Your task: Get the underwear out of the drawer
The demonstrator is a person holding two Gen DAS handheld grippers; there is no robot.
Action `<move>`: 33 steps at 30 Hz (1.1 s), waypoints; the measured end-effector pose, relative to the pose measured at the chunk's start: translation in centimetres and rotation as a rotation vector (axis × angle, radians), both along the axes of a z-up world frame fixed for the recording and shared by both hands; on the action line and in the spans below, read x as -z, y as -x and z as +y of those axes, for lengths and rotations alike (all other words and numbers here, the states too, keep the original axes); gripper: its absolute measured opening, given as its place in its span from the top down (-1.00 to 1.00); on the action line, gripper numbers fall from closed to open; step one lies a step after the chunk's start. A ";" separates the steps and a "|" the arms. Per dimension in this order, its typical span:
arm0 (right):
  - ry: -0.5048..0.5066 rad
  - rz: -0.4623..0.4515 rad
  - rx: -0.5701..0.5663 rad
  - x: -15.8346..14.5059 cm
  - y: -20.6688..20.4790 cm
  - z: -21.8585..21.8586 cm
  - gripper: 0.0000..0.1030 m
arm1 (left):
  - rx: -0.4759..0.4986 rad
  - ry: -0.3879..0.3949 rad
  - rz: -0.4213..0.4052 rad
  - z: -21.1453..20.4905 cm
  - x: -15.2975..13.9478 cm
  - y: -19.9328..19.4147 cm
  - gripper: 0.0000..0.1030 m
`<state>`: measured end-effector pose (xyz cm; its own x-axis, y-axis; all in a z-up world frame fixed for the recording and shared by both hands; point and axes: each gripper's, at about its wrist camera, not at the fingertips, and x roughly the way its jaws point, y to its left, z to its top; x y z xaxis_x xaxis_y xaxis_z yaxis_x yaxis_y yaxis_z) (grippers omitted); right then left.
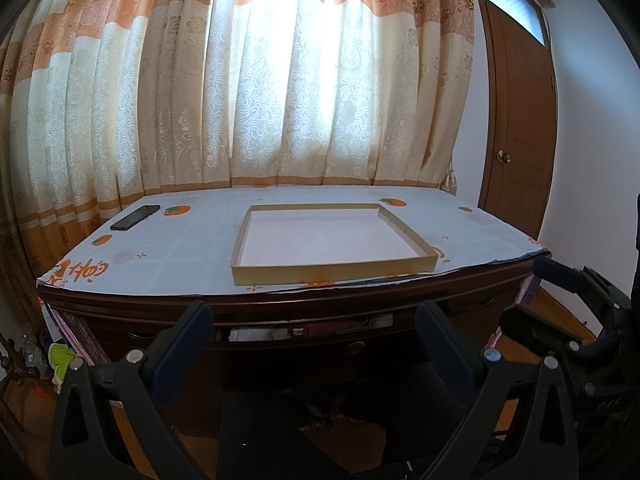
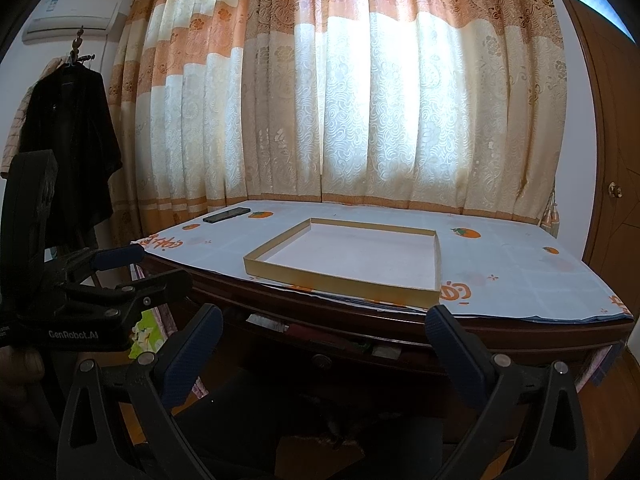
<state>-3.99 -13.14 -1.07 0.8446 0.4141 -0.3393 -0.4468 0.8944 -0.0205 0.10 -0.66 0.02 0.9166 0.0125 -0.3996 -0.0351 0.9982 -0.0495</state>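
Both tools hang in front of the desk with their jaws spread wide and nothing between them: the left gripper and the right gripper each point at the one drawer, which stands only a crack open, just beyond the fingertips. Through that slit I can make out a jumble of pale cloth and reddish bits; whether any of it is the underwear I cannot tell, so the thing to be fetched is presumably inside, hidden. The trouble I'd expect starts there: the gap looks too narrow for a jaw to enter, so a reach now would likely knock the drawer front or pinch the wrong item. Pulling by the single small knob, below and between the left jaws, could slip off it. A high swing might catch the tablecloth edge overhanging above the jaws and drag the tray. Counted: two grippers, one drawer, one knob, one shallow empty tray, one phone.
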 end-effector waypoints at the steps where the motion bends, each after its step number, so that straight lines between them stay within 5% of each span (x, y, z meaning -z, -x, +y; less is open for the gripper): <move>1: -0.001 0.001 0.000 0.1 0.0 0.0 -0.99 | 0.000 0.000 0.000 0.0 0.0 0.0 -1.00; 16: 0.025 -0.015 -0.026 0.2 -0.6 0.4 -0.99 | -0.006 -0.004 0.013 0.4 1.1 -0.9 -1.00; 26: 0.025 -0.074 -0.075 3.3 -5.3 -0.3 -0.99 | -0.013 0.010 0.041 1.1 2.7 -3.4 -1.00; 33: -0.005 -0.202 -0.040 5.0 -7.9 -0.9 -0.99 | -0.009 0.017 0.060 1.1 3.3 -5.1 -1.00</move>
